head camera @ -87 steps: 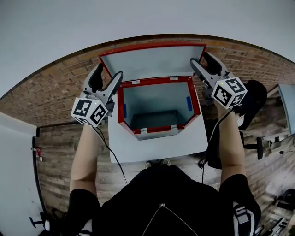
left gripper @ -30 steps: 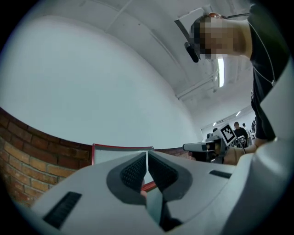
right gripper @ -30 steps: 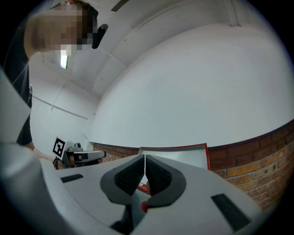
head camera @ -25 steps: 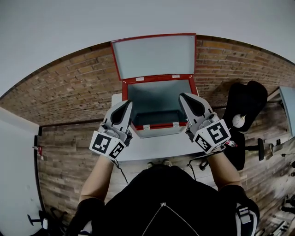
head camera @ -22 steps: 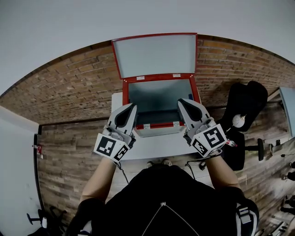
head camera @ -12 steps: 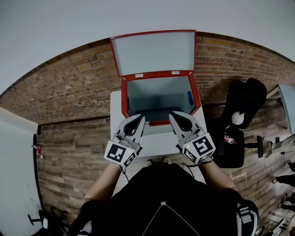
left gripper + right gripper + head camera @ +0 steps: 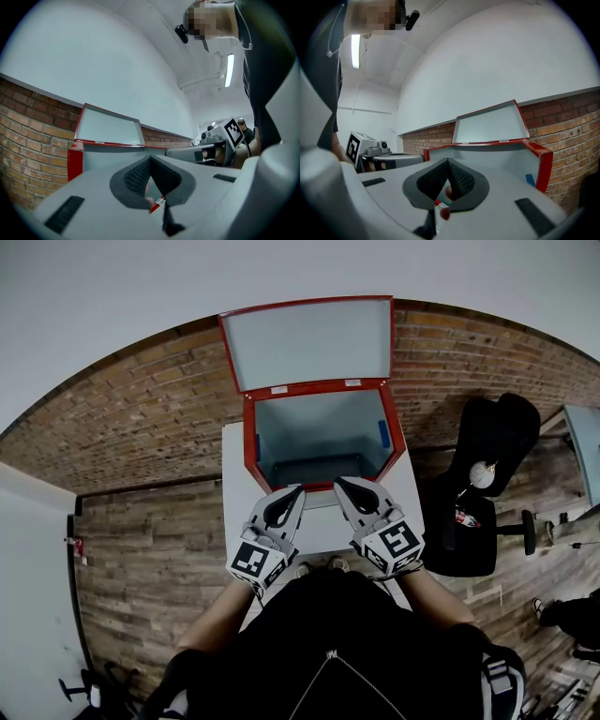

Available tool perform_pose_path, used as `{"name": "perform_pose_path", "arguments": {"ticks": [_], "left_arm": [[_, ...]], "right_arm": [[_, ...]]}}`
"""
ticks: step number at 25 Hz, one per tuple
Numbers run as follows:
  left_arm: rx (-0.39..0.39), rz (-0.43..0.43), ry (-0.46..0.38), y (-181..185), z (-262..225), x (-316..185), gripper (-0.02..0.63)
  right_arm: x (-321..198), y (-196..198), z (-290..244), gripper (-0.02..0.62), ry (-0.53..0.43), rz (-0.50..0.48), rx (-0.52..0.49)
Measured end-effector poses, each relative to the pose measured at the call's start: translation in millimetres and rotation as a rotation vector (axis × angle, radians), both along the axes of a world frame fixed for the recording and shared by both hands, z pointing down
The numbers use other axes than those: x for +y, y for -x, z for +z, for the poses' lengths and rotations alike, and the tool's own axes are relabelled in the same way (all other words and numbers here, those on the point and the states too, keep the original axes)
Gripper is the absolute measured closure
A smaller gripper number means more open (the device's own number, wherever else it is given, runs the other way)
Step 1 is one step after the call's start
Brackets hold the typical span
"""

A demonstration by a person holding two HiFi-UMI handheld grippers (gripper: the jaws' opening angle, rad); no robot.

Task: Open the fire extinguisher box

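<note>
Gaping box (image 7: 249,442); left gripper (image 7: 296,491), right gripper (image 7: 341,484) closed.

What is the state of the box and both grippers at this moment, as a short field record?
box: red fire extinguisher box, on white table against brick wall
lid: lid open, tipped back
interior: no extinguisher visible; blue patch on right inner wall
left gripper: left gripper shut, holding nothing, near the box's front edge
right gripper: right gripper shut, holding nothing, near the box's front edge
</note>
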State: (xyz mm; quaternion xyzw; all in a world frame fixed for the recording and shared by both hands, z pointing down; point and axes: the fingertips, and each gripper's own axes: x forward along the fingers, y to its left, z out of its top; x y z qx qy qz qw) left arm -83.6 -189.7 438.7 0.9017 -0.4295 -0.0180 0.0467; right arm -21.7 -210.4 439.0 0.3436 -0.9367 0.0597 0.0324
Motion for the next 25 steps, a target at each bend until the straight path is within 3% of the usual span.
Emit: {"name": "perform_pose_path", "arguments": {"ticks": [25], "left_arm": [[-0.022,0.019,-0.023,-13,13,18,0.557]], "right_arm": [[16,-5,10,0.575,-0.003,0.003,0.037]]}}
